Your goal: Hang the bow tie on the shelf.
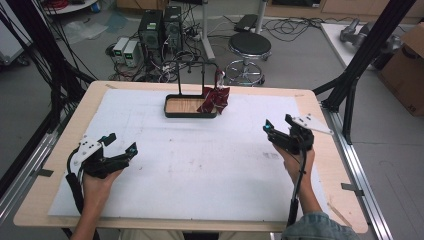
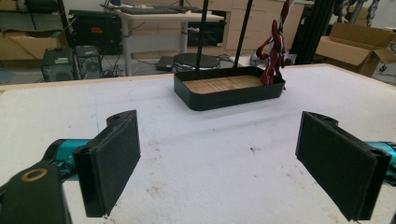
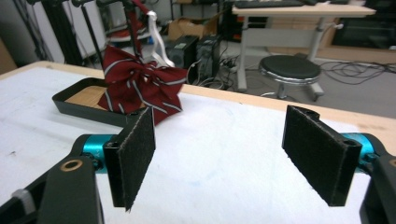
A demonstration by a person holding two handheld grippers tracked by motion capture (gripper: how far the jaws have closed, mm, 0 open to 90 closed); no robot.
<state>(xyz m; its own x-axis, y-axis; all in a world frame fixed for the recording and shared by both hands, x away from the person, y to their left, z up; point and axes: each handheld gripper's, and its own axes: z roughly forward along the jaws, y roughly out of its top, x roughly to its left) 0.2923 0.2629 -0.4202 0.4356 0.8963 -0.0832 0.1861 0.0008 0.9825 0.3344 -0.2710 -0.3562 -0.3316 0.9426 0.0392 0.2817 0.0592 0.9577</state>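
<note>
A dark red bow tie with pale stripes [image 1: 215, 98] is draped over the right end wall of a black tray [image 1: 190, 114] with a wooden floor, which is set near the middle of the table's far edge; the cloth is partly hung from the thin black stand [image 1: 197, 75] that rises out of the tray, so that most of it is kept off the white sheet [image 1: 200, 165] covering the table. This arrangement appears meant to present the bow at a height and angle where it can be pinched from the side. The left gripper [image 1: 120, 144] is held low near the table's left edge, and the right gripper [image 1: 278, 123] near the right edge, each well apart from the tray. In the left gripper view the two padded fingers [image 2: 112, 161] are seen spread wide with only bare sheet between them, and the tray [image 2: 229, 95] is framed straight ahead. In the right gripper view the pads [image 3: 135, 156] are likewise set wide apart and nothing is gripped, while the bow tie [image 3: 140, 86] is seen ahead and to the left. Both tools seem to be parked at symmetrical resting places, pointed inward, so that either can be brought to the bow; the right one is judged the better placed, since the cloth lies on the tray's right end.
</note>
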